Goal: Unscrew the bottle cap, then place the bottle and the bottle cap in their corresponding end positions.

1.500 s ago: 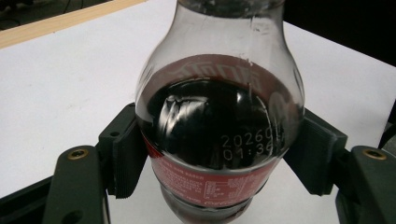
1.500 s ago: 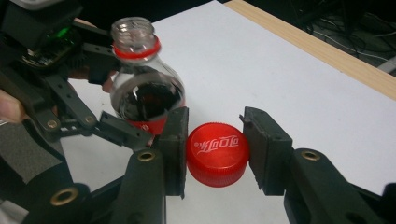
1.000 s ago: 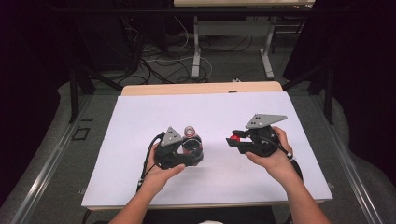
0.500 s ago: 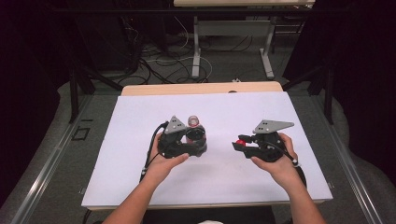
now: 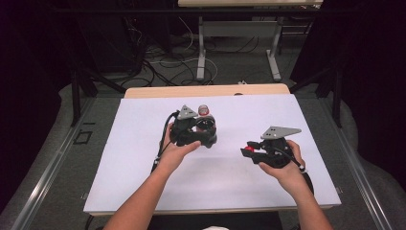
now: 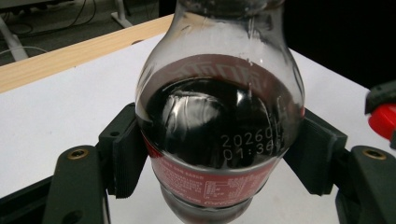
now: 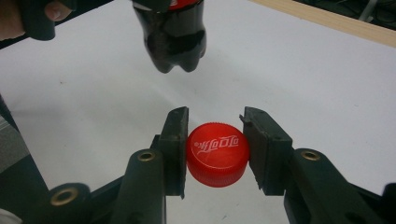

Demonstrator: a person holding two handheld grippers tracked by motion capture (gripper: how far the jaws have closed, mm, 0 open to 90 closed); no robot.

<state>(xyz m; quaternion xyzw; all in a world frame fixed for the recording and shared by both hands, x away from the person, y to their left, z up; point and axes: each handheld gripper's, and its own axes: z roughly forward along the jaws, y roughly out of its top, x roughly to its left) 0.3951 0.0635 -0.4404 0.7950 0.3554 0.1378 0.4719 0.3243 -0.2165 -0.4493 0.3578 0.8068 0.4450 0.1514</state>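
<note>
Over the white table (image 5: 143, 163), left claw (image 5: 207, 125) clamps a cola-filled, uncapped bottle (image 6: 219, 130); right claw (image 7: 215, 154) pinches its red cap (image 7: 217, 153)

The left gripper (image 5: 205, 125), clamping the dark-filled clear plastic bottle (image 5: 203, 111), sits farther right and farther up the white table (image 5: 119, 158) than before. The right gripper (image 5: 249, 151), gripping the round red plastic cap (image 5: 248, 150), sits lower and nearer the table's front edge.

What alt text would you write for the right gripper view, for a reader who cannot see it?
The right gripper holds a red bottle cap between its two black jaws, above a white table. Farther off, the dark base of a cola bottle hangs in the air, held by the left gripper at the upper left corner.
</note>
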